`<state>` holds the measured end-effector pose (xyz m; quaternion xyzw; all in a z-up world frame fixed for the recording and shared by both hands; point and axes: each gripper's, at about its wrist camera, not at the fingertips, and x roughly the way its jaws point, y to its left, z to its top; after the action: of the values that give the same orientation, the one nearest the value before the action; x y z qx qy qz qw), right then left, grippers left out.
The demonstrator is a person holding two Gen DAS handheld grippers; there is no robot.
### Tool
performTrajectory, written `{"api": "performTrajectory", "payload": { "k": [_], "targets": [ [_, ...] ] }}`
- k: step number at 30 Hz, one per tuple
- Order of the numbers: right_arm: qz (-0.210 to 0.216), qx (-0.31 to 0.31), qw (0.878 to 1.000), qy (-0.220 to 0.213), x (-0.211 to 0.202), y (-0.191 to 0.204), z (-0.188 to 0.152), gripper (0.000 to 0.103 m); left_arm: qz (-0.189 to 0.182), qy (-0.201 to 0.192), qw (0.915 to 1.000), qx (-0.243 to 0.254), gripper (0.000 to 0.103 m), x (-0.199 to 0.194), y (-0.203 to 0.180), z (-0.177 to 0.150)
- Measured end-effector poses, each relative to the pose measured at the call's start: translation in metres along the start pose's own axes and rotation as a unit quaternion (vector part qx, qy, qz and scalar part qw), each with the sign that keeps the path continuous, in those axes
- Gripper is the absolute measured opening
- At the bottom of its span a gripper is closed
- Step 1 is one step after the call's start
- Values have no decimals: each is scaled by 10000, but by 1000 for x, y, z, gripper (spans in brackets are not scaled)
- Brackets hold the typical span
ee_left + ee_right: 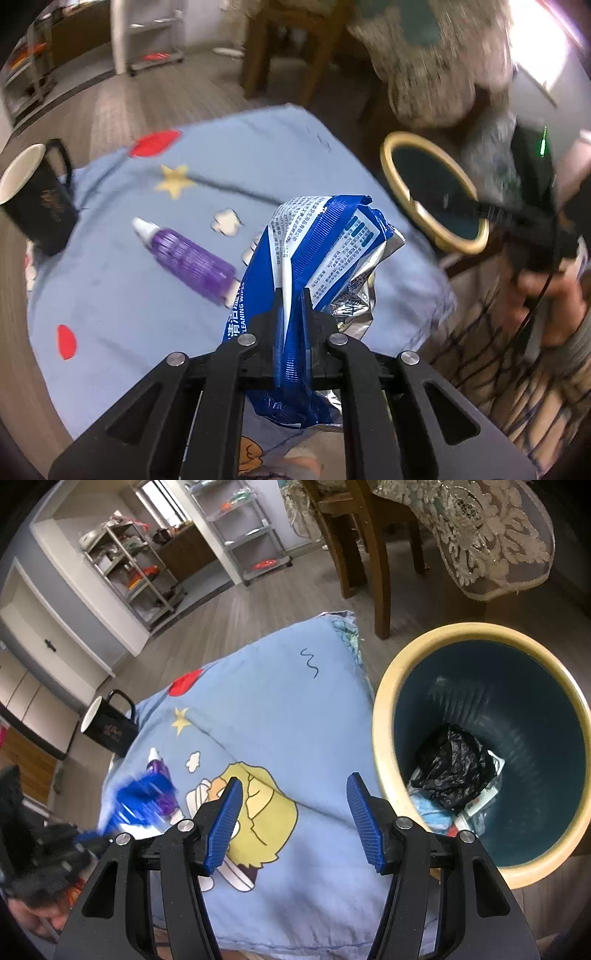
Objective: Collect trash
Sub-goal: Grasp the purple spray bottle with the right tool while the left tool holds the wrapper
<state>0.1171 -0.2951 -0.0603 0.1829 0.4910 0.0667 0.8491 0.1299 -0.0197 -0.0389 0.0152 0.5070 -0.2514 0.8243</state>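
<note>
Dim indoor light, window glare upper right, motion blur, fisheye-bent edges.

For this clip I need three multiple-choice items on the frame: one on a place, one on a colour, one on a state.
1. Where does the purple bottle lie?
A. in the bin
B. on the blue cloth
C. inside the mug

2. What colour is the inside of the bin?
A. dark teal
B. red
C. white

3. How does the right gripper stand?
A. shut on the bottle
B. shut on the mug
C. open, with nothing between its pads

Key:
1 B: the bottle lies on its side on the blue cloth, beside the black mug.
2 A: the wall inside the cream rim is dark teal, with a black bag at the bottom.
3 C: its blue pads stand apart over the cloth, while the left gripper pinches the blue wipes packet.
</note>
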Motion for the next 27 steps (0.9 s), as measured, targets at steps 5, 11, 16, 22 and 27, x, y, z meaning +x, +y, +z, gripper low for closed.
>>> {"api": "performTrajectory", "payload": {
  "k": [5, 11, 16, 22, 27],
  "targets": [
    [112, -277, 9995, 134, 8, 20, -3, 60, 189, -503, 9969, -575, 7, -31, 31, 10],
    [391, -1120, 9918, 475, 31, 74, -10, 63, 731, -716, 9894, -1034, 7, -46, 60, 11],
    [511, -1767, 9804, 699, 56, 120, -17, 64, 989, -646, 9811, -1530, 7, -45, 90, 1],
    [537, -2163, 9703, 936, 91, 156, -20, 64, 979, -650, 9659, -2307, 7, -37, 121, -17],
    [450, -2477, 9616, 1095, 119, 181, -23, 64, 942, -745, 9570, -2642, 7, -36, 132, -20]
  ]
}}
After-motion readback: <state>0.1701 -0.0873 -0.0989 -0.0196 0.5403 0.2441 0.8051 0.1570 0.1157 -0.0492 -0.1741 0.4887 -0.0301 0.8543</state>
